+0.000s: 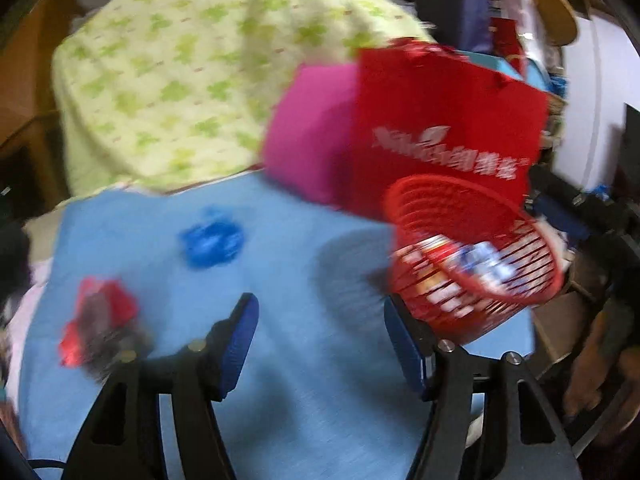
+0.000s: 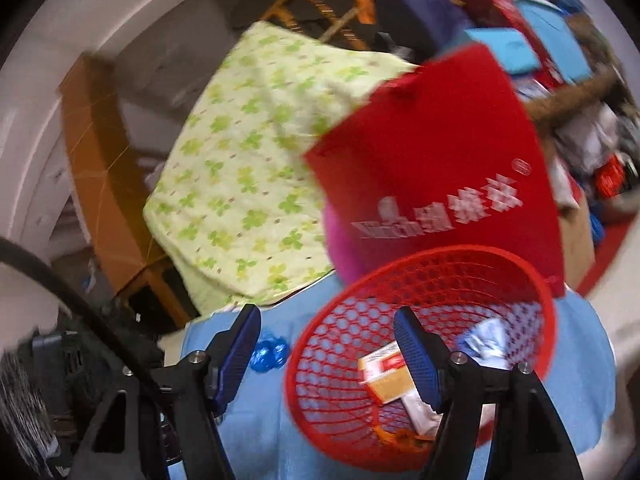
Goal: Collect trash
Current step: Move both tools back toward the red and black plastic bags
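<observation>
Partway done: red basket [image 2: 420, 360] on the blue cloth [image 1: 280, 400] holding several scraps (blurred). Still out: blue wrapper [image 1: 212, 242], red wrapper [image 1: 100, 320]. Left gripper [image 1: 320, 344] and right gripper [image 2: 326, 354] jaws apart, empty.

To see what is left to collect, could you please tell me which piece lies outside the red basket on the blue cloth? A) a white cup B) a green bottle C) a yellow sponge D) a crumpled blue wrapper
D: the crumpled blue wrapper lies on the blue cloth, left of the red basket.
</observation>
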`<state>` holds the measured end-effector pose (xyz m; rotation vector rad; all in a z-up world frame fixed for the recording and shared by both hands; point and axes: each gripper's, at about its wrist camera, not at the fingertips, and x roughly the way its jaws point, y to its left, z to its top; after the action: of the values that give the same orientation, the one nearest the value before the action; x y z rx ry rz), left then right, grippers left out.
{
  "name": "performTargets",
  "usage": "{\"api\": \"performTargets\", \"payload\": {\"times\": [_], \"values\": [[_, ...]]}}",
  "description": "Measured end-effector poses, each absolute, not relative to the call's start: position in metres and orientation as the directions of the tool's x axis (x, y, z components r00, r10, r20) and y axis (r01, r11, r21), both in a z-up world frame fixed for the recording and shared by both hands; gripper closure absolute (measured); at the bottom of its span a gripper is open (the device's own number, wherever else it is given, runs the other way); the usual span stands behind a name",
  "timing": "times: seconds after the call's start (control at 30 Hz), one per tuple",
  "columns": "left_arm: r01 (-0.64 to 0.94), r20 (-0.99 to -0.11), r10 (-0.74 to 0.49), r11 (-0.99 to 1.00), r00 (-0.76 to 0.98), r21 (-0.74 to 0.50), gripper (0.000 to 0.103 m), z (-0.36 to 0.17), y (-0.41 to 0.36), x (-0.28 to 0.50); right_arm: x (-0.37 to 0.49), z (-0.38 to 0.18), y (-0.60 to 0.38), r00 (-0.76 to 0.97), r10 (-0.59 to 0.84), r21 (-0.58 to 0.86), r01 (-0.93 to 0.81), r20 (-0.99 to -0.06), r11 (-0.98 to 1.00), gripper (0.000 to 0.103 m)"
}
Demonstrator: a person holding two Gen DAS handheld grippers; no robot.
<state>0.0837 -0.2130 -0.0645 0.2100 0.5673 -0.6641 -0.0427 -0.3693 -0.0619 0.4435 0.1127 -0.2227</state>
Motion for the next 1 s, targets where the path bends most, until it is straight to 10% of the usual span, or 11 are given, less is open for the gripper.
{"api": "performTargets", "payload": {"times": [0.3,1.0], "values": [[0.408,-0.608,-0.315,0.913,0.729,0.017,0.035,-0.111,-0.111,0.106,-0.001,-0.061,-0.281,0.981,-0.017,0.196,0.055,-0.193,0.979,0.03],[0.002,-0.565,-0.071,0.993,0.822,-0.121,0.035,-0.114,0.048,0.189,0.097,-0.102,-0.229,0.859,0.222,0.36,-0.048,-0.461,0.932,0.03]]}}
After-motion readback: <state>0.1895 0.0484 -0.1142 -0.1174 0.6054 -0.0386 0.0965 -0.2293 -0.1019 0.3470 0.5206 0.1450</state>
